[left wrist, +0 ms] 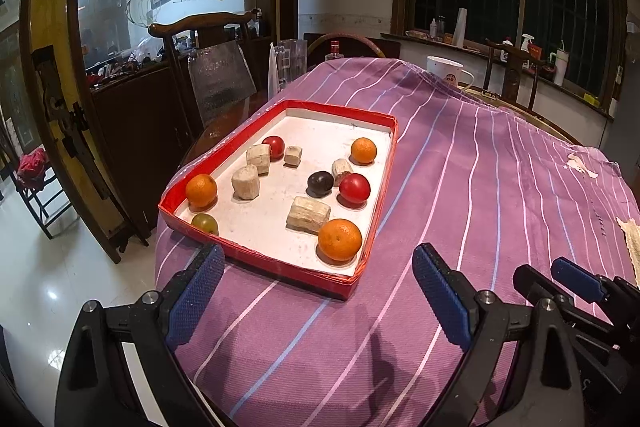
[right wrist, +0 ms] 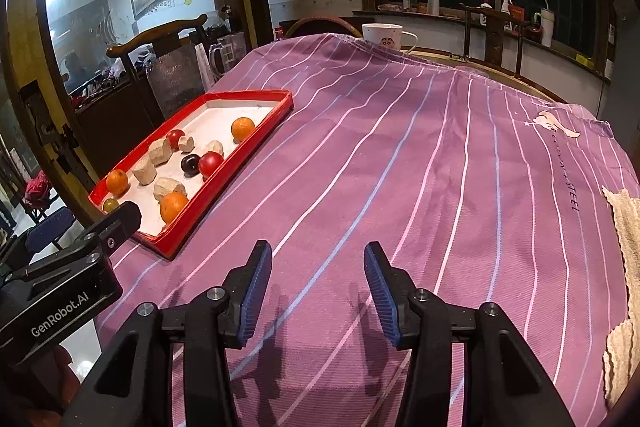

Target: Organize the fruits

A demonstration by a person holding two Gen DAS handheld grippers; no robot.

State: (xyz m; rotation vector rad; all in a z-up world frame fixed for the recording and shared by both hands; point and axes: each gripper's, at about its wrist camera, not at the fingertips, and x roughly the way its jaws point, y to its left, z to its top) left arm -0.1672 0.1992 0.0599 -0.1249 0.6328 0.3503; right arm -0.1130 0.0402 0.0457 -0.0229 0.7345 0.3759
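Low in both frames, my left gripper and right gripper hang parted and empty over the striped cloth; the red tray of fruit sits beyond.

red-rimmed white tray, flat ahead of the left gripper and left of the right gripper, holding loose: three oranges, two red tomatoes, one dark plum, one greenish fruit, five pale banana chunks.
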